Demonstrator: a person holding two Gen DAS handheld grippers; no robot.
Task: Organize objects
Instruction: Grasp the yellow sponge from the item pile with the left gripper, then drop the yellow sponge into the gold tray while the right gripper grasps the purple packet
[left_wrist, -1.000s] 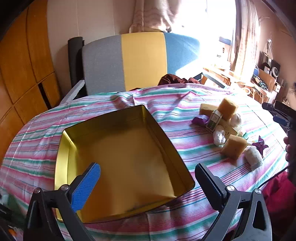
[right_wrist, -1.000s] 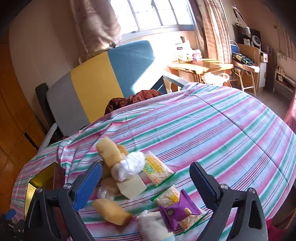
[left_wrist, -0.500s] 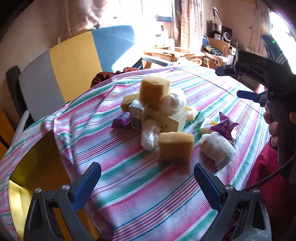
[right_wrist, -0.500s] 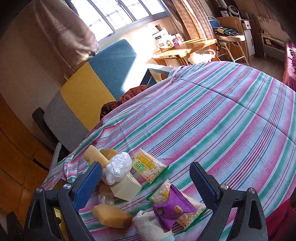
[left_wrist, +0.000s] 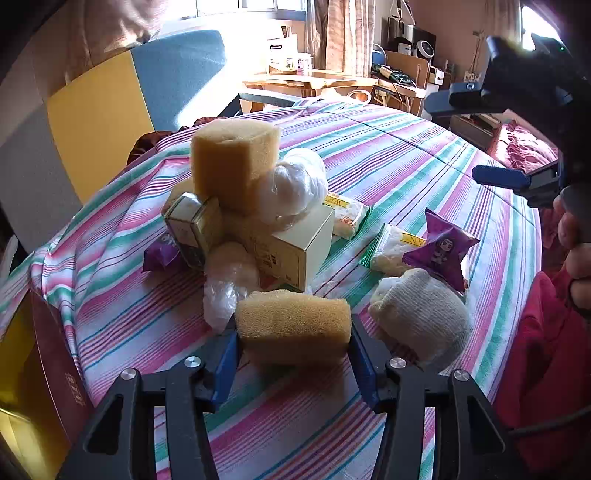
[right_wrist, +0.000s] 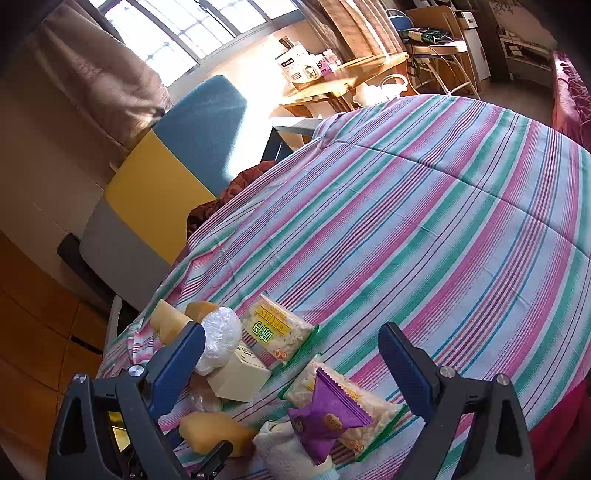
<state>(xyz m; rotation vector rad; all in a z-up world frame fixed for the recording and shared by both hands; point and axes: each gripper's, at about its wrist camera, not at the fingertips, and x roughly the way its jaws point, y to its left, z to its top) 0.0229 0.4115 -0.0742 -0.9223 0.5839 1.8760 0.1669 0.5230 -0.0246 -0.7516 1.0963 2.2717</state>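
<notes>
Left gripper (left_wrist: 293, 360): black plastic frame with triangular cut-outs, blue pads on the inner faces of both fingers (left_wrist: 226, 363), silver round-head screws along the top of the frame.

Right gripper (right_wrist: 291, 360): same build, black frame, dark blue textured pads (right_wrist: 402, 363), silver screws beside each finger base. In the left wrist view its body is black with blue fittings and a small green light on top. The right hand (left_wrist: 576, 254) beside it shows bare skin; a black cable runs below it.
</notes>
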